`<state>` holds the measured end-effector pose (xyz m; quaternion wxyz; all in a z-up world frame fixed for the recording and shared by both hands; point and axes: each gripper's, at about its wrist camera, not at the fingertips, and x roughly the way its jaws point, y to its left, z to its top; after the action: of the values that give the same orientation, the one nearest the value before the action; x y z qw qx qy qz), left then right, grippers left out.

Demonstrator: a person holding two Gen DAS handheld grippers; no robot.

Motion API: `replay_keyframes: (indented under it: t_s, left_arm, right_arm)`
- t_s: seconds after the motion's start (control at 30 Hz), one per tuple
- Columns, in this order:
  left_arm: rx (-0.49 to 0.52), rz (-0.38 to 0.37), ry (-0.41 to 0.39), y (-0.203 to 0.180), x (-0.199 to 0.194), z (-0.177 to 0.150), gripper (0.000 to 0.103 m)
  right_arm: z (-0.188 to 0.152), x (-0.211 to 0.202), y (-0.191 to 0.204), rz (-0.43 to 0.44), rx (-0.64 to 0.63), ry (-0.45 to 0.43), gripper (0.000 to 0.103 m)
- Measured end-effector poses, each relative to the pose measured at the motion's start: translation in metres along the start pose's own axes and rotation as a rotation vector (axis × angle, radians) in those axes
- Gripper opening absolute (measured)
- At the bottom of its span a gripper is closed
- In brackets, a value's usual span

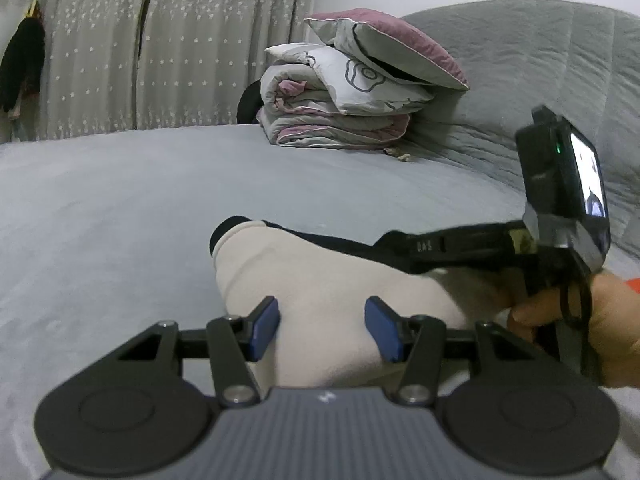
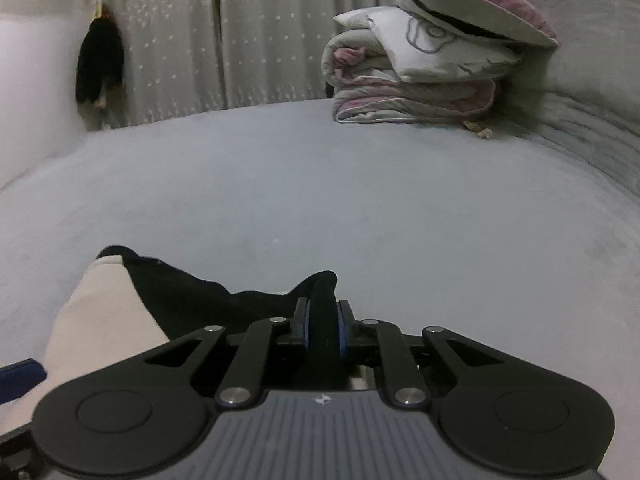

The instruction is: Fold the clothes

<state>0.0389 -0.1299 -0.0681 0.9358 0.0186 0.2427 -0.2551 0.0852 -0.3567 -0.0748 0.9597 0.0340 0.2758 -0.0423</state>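
Observation:
A cream and black garment (image 1: 320, 280) lies on the grey bed (image 1: 120, 200) close in front of me. My left gripper (image 1: 322, 328) is open, its blue pads on either side of the cream part, just above it. My right gripper (image 2: 322, 328) is shut on a black fold of the garment (image 2: 324, 300), which stands up between its pads. In the right wrist view the cream part (image 2: 104, 308) lies to the left. The right gripper also shows in the left wrist view (image 1: 400, 246), held by a hand (image 1: 608, 328), reaching in from the right over the black edge.
A stack of folded quilts and pillows (image 1: 348, 92) sits at the far side of the bed against a grey padded headboard (image 1: 540, 60). Starred curtains (image 1: 180, 40) hang behind. A dark item (image 1: 20, 68) hangs at the far left.

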Motion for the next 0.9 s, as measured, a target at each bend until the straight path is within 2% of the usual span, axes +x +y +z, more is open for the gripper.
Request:
replay_keyframes:
  t_s: [0.1,0.13,0.2,0.33,0.47,0.57,0.63,0.7,0.8,0.9]
  left_arm:
    - [-0.013,-0.009,0.005,0.004,-0.001,0.001,0.049]
    - [-0.020,-0.014,0.006,0.006,-0.002,0.002,0.050]
    - [-0.038,-0.021,0.004,0.010,-0.005,0.005,0.050]
    - [-0.070,-0.024,-0.032,0.017,-0.012,0.015,0.050]
    - [-0.065,-0.042,-0.075,0.017,-0.015,0.019,0.049]
    - [-0.040,-0.052,-0.063,0.012,-0.009,0.017,0.048]
    - [0.002,-0.045,-0.048,0.005,-0.005,0.012,0.048]
    - [0.044,-0.030,-0.042,-0.003,-0.002,0.007,0.048]
    - [0.081,-0.016,-0.041,-0.009,0.001,0.002,0.048]
    - [0.089,-0.028,-0.033,-0.012,0.005,-0.002,0.048]
  right_arm:
    - [0.005,-0.011,-0.007,0.038,0.048,-0.010,0.016]
    - [0.007,-0.015,-0.012,0.055,0.073,-0.012,0.026]
    - [0.011,-0.024,-0.020,0.068,0.111,-0.028,0.034]
    - [0.021,-0.049,-0.029,0.113,0.120,-0.079,0.034]
    - [0.014,-0.076,-0.027,0.178,0.064,-0.109,0.033]
    - [0.004,-0.091,-0.021,0.215,-0.005,-0.127,0.028]
    - [-0.006,-0.100,-0.017,0.216,-0.060,-0.157,0.018]
    - [-0.014,-0.105,-0.013,0.220,-0.106,-0.182,0.017]
    - [-0.025,-0.107,-0.008,0.237,-0.172,-0.168,0.015]
    - [-0.038,-0.096,-0.004,0.185,-0.260,-0.112,0.009]
